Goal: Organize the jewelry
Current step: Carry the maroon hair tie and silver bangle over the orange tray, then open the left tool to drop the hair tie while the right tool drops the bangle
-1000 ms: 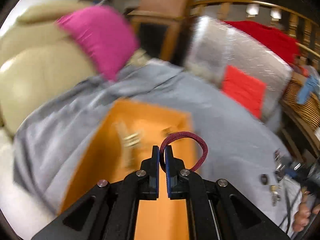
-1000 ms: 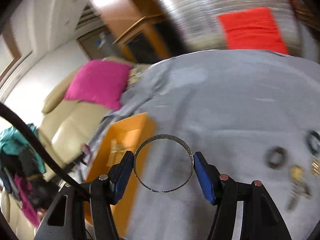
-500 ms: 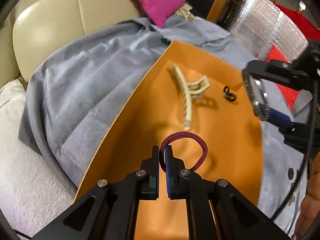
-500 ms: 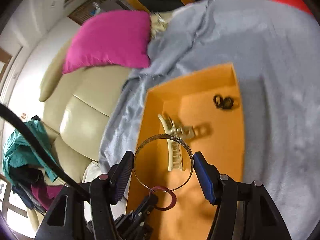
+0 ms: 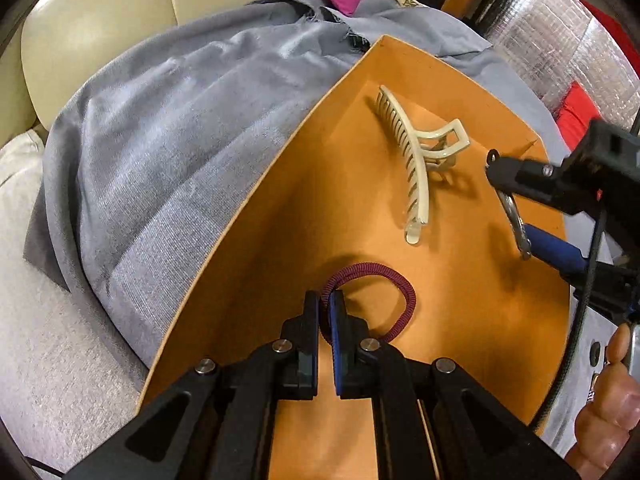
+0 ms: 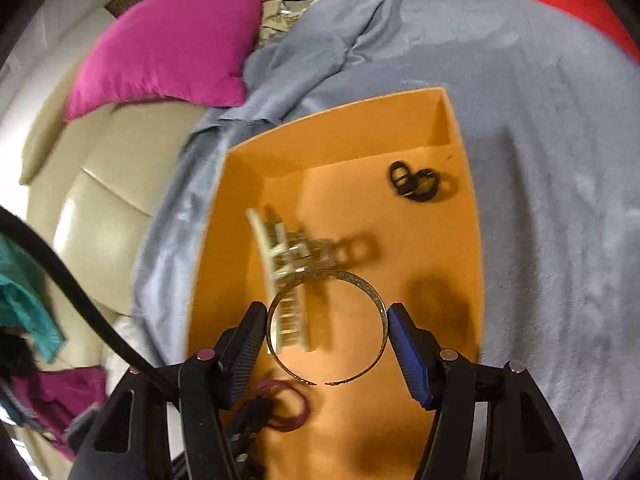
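An orange tray (image 5: pixel 288 216) lies on a grey cloth. My left gripper (image 5: pixel 326 300) is shut on a maroon hair tie (image 5: pixel 404 292) low over the tray's near part. My right gripper (image 6: pixel 326 320) is shut on a thin metal bangle (image 6: pixel 370 292) and holds it above the tray; it shows at the right of the left wrist view (image 5: pixel 516 220). A cream claw clip (image 5: pixel 416 164) lies in the tray, also seen under the bangle (image 6: pixel 276 256). A small black ring item (image 6: pixel 416 182) lies in the tray's far corner.
The grey cloth (image 5: pixel 168 132) covers a cream sofa (image 5: pixel 92 20). A pink cushion (image 6: pixel 168 56) sits behind the tray. A silver quilted bag (image 5: pixel 560 40) with a red patch stands at the back right. A hand (image 5: pixel 612 412) shows at the right edge.
Both grippers have come down closer over the tray. The hair tie now hangs just above the tray floor, and the bangle has moved over the claw clip.
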